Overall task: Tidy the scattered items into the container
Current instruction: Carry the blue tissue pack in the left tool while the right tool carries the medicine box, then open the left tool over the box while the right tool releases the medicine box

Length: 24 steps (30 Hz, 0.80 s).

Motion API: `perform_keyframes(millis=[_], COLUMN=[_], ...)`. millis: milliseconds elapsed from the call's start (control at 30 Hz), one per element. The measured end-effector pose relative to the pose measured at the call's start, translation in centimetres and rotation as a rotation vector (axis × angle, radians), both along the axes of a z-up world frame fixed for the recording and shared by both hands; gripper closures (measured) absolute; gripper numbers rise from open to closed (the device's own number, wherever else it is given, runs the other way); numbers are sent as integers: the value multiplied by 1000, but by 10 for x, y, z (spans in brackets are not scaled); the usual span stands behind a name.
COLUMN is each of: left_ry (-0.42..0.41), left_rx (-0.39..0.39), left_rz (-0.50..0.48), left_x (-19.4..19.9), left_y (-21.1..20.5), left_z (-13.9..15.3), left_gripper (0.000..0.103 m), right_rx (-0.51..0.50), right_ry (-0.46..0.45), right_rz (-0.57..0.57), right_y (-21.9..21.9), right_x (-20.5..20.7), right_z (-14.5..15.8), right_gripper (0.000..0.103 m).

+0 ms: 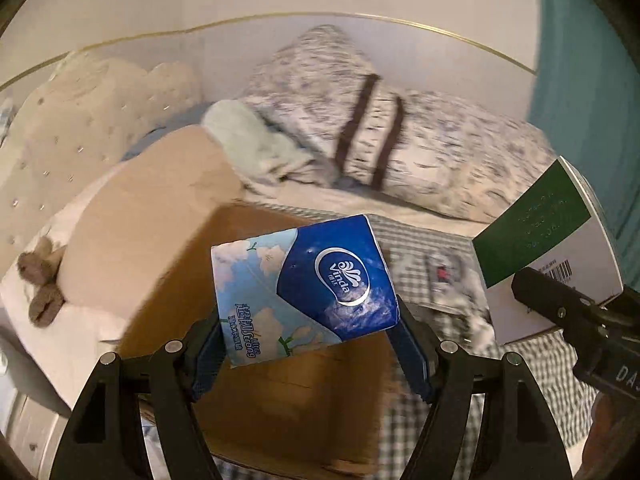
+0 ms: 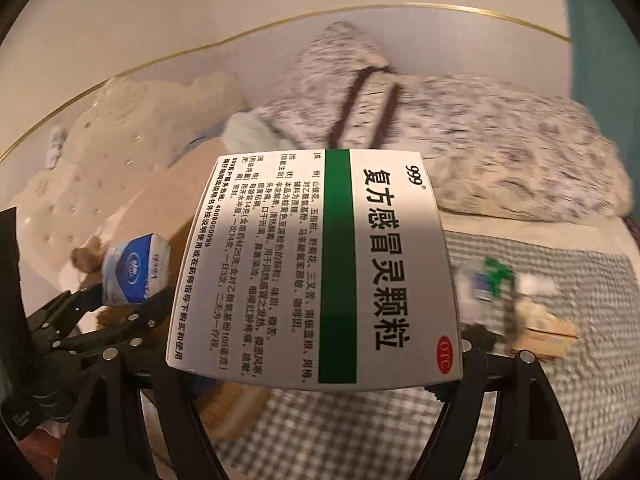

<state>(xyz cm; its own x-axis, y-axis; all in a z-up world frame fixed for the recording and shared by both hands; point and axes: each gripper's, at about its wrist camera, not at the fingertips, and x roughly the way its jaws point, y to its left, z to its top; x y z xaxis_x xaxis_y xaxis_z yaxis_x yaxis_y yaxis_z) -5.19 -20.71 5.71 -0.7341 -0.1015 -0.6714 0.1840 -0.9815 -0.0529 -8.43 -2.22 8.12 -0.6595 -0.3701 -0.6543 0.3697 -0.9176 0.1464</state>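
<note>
The left gripper (image 1: 308,344) grasps a blue tissue pack (image 1: 304,286) between its fingers, above the open cardboard box (image 1: 280,392) on the bed (image 2: 540,380). The right gripper (image 2: 320,380) clamps a white-and-green medicine box (image 2: 316,268) just beside it.

Left gripper (image 1: 308,344) angled downward, jaws clamped on tissue pack (image 1: 304,284); right gripper (image 2: 320,380) beside it to its right, angled downward, jaws clamped on medicine box (image 2: 316,268), both raised above bed
</note>
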Motion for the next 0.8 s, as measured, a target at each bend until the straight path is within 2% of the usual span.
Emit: perform_keyframes(millis=[100, 233, 500, 633, 700, 800], left_ry=[-33, -67, -104, -102, -99, -114], left_rx=[29, 47, 59, 66, 58, 38], left_rz=[49, 77, 105, 80, 79, 75], left_x=[-4, -6, -9, -9, -8, -8], left_y=[-28, -46, -56, -54, -53, -51], left_z=[-13, -29, -52, -57, -58, -60], left_gripper=[28, 28, 28, 28, 25, 14], right_rx=[12, 14, 42, 51, 40, 8], right_ry=[-5, -36, -84, -98, -105, -78], right_rz=[58, 97, 110, 100, 106, 53], right_y=[-35, -61, -76, -79, -79, -74], right_x=[-10, -20, -32, -37, -39, -40], right_z=[-8, -23, -47, -53, -55, -52], right_gripper=[25, 25, 25, 25, 24, 18])
